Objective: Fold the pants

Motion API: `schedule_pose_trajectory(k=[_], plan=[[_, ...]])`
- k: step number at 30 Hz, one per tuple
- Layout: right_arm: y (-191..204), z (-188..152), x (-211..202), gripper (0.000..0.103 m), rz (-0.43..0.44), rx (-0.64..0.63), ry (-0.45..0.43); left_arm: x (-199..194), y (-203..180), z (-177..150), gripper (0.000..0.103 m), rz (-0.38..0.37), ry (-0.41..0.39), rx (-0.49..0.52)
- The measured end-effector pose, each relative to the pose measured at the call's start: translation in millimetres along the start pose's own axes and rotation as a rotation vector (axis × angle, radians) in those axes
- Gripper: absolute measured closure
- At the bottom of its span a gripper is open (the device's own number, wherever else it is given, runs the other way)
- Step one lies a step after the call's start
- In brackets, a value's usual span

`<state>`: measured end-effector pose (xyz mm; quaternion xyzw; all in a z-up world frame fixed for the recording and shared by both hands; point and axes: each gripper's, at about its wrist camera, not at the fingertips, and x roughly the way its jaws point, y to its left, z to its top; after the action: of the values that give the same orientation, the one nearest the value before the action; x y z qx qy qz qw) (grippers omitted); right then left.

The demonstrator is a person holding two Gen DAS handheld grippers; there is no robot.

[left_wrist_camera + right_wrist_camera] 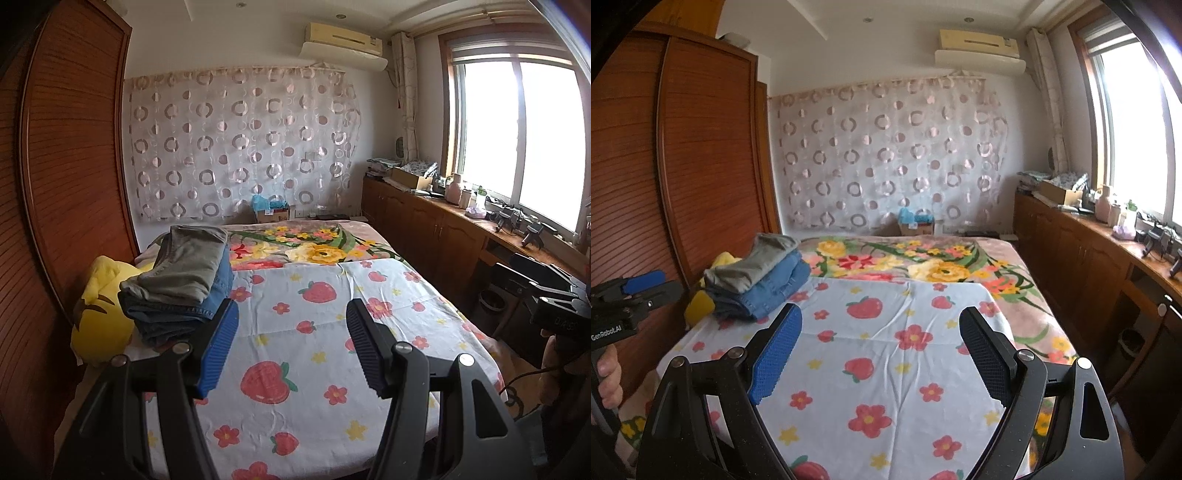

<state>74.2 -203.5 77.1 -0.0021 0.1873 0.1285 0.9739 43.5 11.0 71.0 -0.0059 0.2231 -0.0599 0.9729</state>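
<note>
Both tongs hang released and empty over the strawberry sheet [886, 332]: left gripper [291, 343], right gripper [881, 354]. Folded pants [184, 280] sit stacked at the bed's left edge; soft, floppy, moderately heavy denim, probably best pinched at the thick folded edges.

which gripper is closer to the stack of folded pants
Left. The left gripper hangs open with its blue pad right beside the stack of folded pants. The right gripper, also open and empty, hangs farther off over the strawberry sheet.
</note>
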Motion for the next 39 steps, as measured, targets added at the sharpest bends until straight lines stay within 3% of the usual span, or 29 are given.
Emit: schedule_pose_trajectory(k=[39], plan=[[0.1, -1.3, -1.1, 0.014, -0.002, -0.003, 0.002, 0.7, 3.6, -4.8, 0.043, -0.002, 0.009, -0.011]])
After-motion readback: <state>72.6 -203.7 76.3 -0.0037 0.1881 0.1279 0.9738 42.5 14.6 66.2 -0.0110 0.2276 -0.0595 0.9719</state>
